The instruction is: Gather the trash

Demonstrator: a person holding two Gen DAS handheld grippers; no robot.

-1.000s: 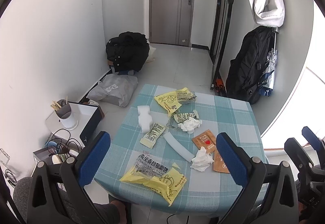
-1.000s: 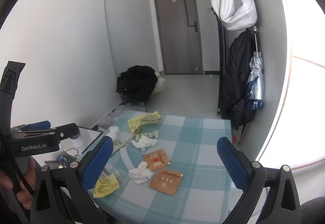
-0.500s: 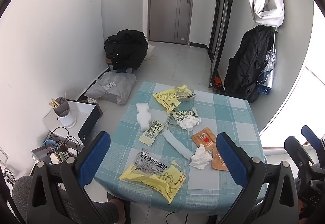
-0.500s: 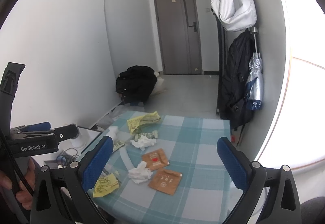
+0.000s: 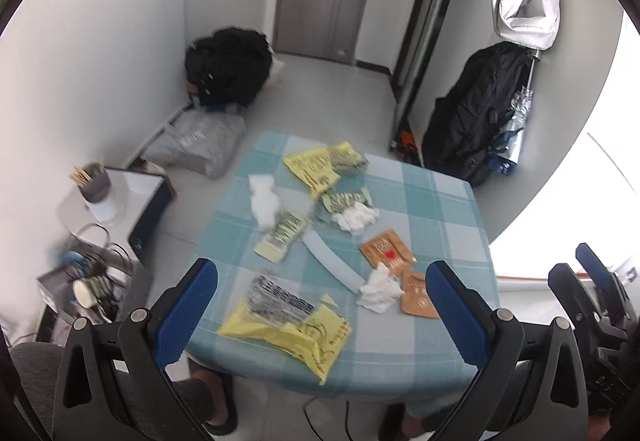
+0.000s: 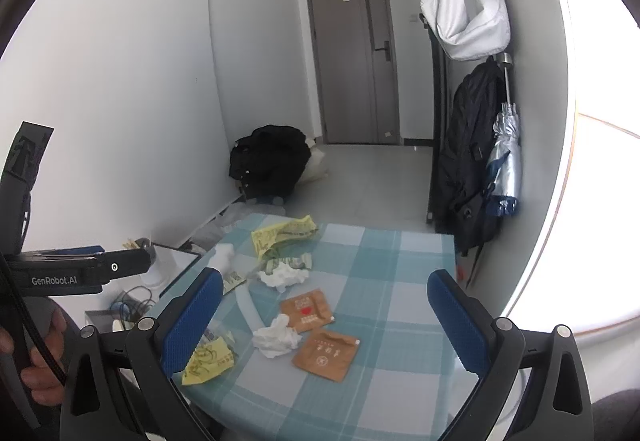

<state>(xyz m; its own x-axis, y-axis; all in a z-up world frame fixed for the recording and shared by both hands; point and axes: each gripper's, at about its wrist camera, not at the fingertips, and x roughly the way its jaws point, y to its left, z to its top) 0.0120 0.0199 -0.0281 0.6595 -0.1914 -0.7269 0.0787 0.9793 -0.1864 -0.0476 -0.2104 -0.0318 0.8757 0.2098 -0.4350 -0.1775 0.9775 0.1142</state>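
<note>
While both grippers hang above the near edge of the checked desk (image 5: 436,209), nothing is held; the left gripper (image 5: 320,305) has its fingers spread wide and empty, and the right gripper (image 6: 324,313) likewise stands released with blue pads apart. Trash lies scattered on the desk, all placed here relative to the white strip (image 5: 330,261) at its middle: just beyond the strip's far end, a pale green sachet (image 5: 280,235) and white foam pieces (image 5: 262,201); farther beyond, a yellow wrapper (image 5: 314,169) and a crumpled tissue (image 5: 356,217) beside a small printed packet (image 5: 344,199); touching the strip's near end, a second crumpled tissue (image 5: 380,289); to the right of the strip, two brown sachets (image 5: 386,251), the nearer one (image 5: 418,295) against that tissue; nearer than the strip, a large yellow-and-clear bag (image 5: 288,317) close to the desk's edge. A hand (image 6: 40,353) grips the left tool's handle.
</note>
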